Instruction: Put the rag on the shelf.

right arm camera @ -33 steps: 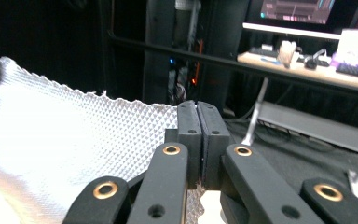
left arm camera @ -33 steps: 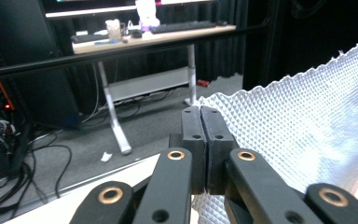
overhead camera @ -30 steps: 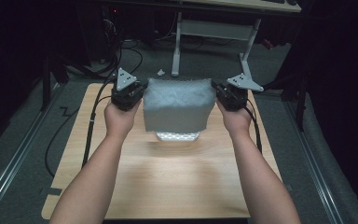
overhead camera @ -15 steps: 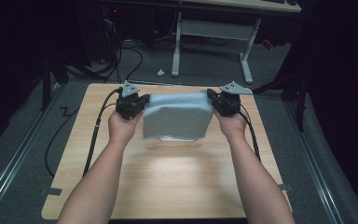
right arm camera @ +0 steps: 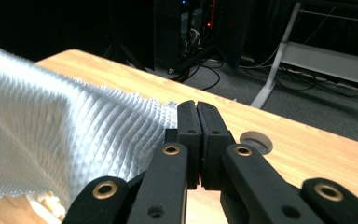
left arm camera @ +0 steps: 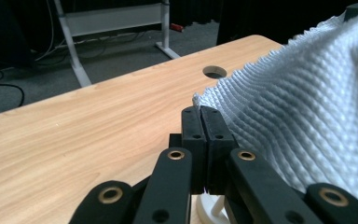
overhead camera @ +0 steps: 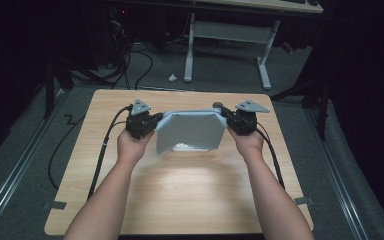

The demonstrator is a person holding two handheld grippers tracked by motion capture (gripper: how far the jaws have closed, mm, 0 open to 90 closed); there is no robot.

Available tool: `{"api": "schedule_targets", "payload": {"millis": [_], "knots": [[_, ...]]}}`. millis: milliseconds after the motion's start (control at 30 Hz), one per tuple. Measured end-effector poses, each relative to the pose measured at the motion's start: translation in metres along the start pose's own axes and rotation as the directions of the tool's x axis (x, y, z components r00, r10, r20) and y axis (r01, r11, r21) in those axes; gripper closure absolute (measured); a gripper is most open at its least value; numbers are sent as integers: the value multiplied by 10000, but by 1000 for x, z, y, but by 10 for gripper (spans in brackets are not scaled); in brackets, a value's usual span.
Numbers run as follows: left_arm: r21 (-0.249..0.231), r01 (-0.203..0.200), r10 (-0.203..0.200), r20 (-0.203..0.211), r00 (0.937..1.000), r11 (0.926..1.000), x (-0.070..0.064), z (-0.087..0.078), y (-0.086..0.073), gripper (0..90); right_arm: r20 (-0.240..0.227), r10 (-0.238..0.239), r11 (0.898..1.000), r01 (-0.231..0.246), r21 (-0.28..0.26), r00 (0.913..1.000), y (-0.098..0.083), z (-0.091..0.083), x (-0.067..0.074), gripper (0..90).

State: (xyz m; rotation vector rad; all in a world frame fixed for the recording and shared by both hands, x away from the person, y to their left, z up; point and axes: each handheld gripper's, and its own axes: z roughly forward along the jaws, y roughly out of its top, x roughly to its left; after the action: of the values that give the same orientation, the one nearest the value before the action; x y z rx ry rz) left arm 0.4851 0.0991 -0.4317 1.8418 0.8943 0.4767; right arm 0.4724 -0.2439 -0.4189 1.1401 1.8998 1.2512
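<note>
Lowered cloth (overhead camera: 192, 131) hangs stretched between both grippers.

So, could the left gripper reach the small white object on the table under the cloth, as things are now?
Probably not. The left gripper is shut on a corner of the cloth, and the right gripper holds the other corner. The cloth hangs over the white object, so it must be released first.

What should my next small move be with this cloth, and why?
Probably lower both hands together. The left gripper and right gripper each pinch a corner of the cloth, stretched between them, its lower edge hanging near the table, so it should settle flat.
</note>
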Motion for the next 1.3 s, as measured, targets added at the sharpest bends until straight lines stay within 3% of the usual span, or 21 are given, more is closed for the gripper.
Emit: {"api": "schedule_targets", "payload": {"millis": [267, 633, 1133, 1300], "knots": [[69, 217, -219, 338, 9992, 9997, -4, 5, -14, 890, -97, 33, 10000, -33, 13, 9999, -13, 2, 3, 899], [430, 426, -447, 494, 9978, 9982, -7, 12, -25, 889, -119, 187, 9990, -182, 414, 9998, -32, 6, 3, 899], [670, 824, -864, 584, 9946, 9943, -6, 20, -41, 870, 16, 427, 9967, -427, 694, 9991, -56, 5, 0, 893], [604, 885, -911, 409, 9950, 9942, -4, 17, -43, 801, 70, 617, 9955, -620, 723, 9981, -61, 6, -2, 858]]}}
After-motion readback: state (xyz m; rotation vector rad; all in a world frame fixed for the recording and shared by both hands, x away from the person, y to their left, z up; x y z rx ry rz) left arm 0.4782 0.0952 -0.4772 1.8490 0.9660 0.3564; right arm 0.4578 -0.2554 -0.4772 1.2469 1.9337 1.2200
